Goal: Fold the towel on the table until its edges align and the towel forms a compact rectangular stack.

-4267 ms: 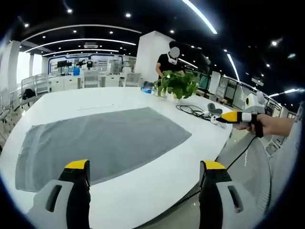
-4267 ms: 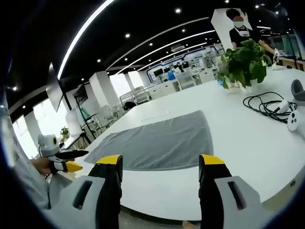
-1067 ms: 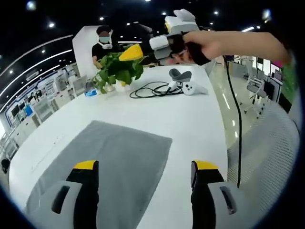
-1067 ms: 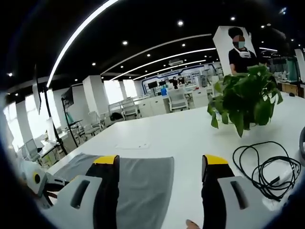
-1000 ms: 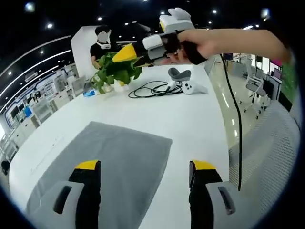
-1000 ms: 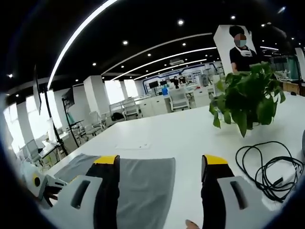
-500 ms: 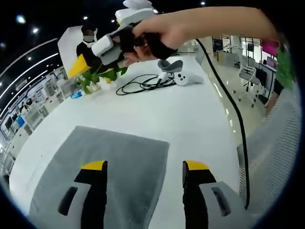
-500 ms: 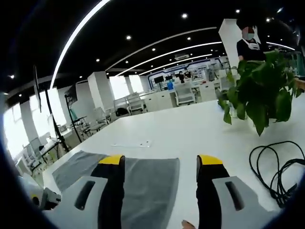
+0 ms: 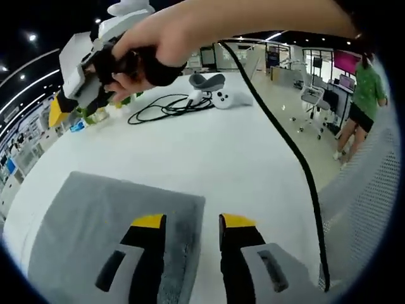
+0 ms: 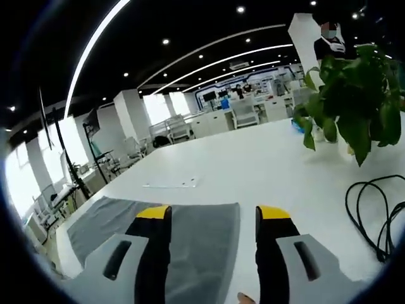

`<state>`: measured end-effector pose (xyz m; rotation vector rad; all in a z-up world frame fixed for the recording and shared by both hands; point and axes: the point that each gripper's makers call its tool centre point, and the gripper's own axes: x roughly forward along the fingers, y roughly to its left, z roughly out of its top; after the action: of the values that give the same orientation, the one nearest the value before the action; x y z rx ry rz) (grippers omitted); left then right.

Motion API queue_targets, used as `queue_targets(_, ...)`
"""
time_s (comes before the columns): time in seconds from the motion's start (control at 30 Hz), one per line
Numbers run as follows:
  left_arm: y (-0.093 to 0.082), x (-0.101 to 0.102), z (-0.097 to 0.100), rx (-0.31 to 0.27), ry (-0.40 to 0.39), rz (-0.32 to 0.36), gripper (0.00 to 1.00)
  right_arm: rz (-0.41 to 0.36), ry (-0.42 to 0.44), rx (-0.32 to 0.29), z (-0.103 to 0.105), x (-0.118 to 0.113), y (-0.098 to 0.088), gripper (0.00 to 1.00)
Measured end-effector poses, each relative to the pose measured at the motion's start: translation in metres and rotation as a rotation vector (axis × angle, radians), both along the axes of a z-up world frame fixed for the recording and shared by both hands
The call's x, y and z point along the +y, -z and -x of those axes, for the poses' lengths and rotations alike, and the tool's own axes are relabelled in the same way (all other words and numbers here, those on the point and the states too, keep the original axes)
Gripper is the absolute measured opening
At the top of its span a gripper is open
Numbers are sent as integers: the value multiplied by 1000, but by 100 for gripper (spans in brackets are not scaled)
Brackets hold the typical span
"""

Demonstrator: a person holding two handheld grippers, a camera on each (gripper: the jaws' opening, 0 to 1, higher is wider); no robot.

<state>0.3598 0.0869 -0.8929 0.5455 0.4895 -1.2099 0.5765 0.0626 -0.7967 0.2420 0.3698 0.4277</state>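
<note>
towel (image 9: 107,215) lay flat on table (image 9: 240,152) | left gripper (image 9: 188,223) jaws narrowed over near corner, not yet pinching | right gripper (image 10: 212,212) jaws apart over far corner | advice: grip both corners fully before lifting

We see a potted plant (image 10: 354,101) at the far right of the white table (image 9: 209,149), a black cable (image 9: 158,109) coiled beside white controllers (image 9: 224,97), and office chairs (image 10: 243,117) far behind.
</note>
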Motion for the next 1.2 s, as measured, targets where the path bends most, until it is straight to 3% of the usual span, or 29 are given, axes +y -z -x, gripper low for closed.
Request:
queue_targets(0.2, 1, -11, 0, 26, 9, 28, 27, 12, -16, 33, -9, 8, 15, 51)
queue_targets(0.4, 1, -26, 0, 150, -40, 124, 26, 17, -36, 54, -18, 17, 26, 49)
queue_targets(0.63, 17, -28, -5, 164, -59, 98, 25, 27, -55, 65, -27, 26, 38, 47)
queue_targets(0.83, 18, -26, -11, 114, -45, 69, 15, 20, -34, 78, -31, 21, 47, 43)
queue_targets(0.87, 19, -23, -17, 55, -46, 23, 12, 14, -24, 81, -30, 21, 48, 42)
queue_targets(0.9, 19, -25, -15, 40, -25, 8, 13, 10, -19, 86, -29, 22, 49, 42)
queue_targets(1.2, 19, -26, -12, 59, -33, 13, 9, 39, -30, 99, -31, 28, 58, 41)
